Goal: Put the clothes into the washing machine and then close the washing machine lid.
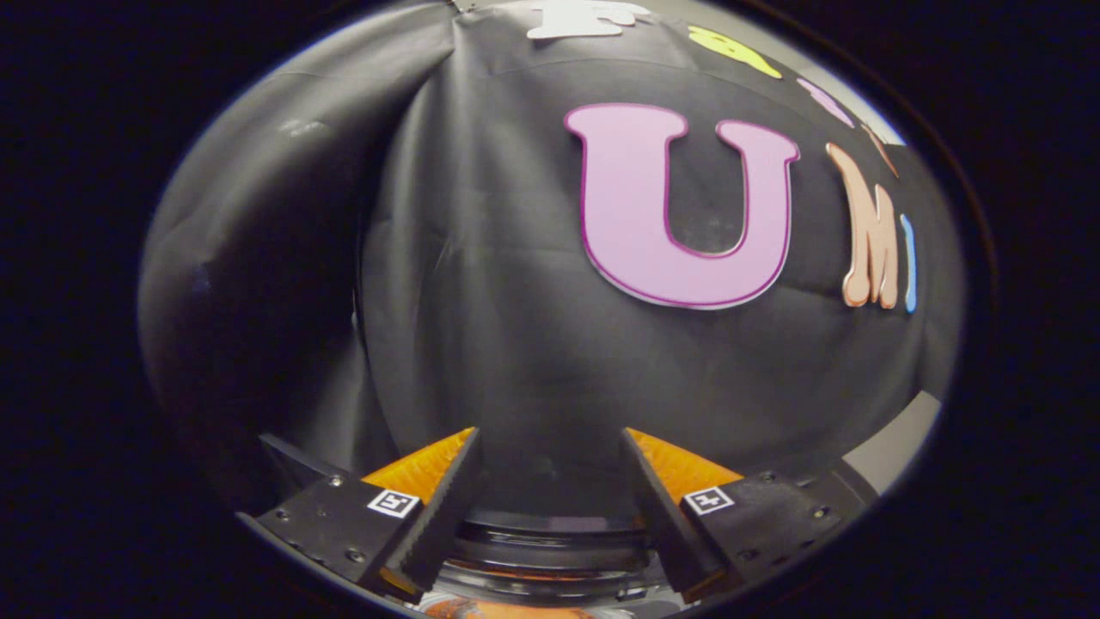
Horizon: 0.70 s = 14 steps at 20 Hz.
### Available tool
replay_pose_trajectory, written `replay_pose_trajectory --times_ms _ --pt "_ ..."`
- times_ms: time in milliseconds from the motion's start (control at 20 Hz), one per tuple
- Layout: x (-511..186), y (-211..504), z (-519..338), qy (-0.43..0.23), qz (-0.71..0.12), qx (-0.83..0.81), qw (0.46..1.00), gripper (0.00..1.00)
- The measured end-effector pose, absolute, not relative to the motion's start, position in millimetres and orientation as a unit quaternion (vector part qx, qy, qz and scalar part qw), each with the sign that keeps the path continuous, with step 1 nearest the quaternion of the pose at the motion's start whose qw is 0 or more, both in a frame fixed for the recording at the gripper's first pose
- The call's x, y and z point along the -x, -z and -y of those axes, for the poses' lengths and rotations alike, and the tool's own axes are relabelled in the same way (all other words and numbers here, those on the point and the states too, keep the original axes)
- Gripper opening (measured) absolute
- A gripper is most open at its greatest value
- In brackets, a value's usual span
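Observation:
My gripper [550,434] is open, with nothing between its fingers. It points at the black cloth wall [481,284]. Low down between the fingers, close to their base, lies a round dark rim [550,550], which looks like the top of the washing machine. Under that rim shows a sliver of something orange [507,609]; I cannot tell whether it is cloth. How the lid stands is hidden from here.
The booth's cloth wall hangs in folds just beyond the fingers, with a seam or corner to the left [369,258]. A pale grey strip of surface [902,447] shows past the right finger.

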<state>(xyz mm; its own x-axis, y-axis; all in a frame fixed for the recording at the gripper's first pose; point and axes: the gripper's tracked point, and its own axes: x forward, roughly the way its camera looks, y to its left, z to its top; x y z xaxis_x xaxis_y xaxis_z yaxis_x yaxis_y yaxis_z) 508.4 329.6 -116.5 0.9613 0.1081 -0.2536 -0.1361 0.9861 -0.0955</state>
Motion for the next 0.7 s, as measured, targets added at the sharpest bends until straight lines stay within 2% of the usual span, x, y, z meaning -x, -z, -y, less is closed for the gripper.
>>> replay_pose_trajectory --times_ms 700 --pt "-495.8 107.4 -321.9 -0.027 -0.101 0.055 0.993 0.98"
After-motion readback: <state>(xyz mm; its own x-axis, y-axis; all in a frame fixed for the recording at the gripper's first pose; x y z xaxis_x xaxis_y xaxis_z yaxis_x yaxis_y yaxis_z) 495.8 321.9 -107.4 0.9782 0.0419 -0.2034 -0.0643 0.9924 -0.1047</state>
